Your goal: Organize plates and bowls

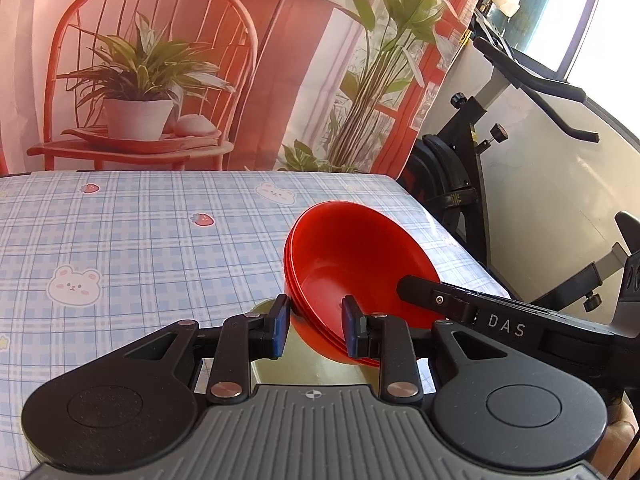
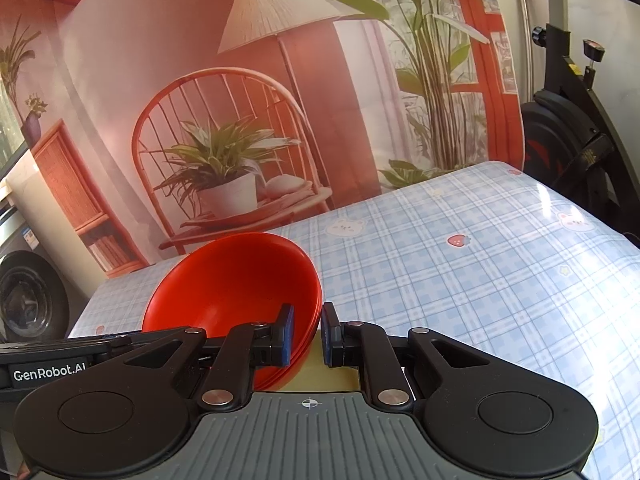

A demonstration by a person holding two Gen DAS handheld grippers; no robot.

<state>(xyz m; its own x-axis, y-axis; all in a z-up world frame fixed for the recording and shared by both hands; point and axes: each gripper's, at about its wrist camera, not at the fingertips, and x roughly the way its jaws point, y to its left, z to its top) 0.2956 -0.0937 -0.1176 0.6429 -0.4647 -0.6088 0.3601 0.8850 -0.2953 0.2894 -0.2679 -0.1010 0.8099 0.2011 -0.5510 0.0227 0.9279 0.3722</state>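
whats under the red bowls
A pale yellow-green plate shows below the nested red bowls, which both the left gripper and right gripper clamp at the rim. Most of the plate is hidden by bowls and grippers.

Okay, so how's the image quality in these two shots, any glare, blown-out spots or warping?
Left wrist view: the window at top right is blown out white, and fisheye bends the table edge. Right wrist view: bright glare washes the checked tablecloth at right, and the backdrop looks hazy. In both, the red bowls stay sharp.
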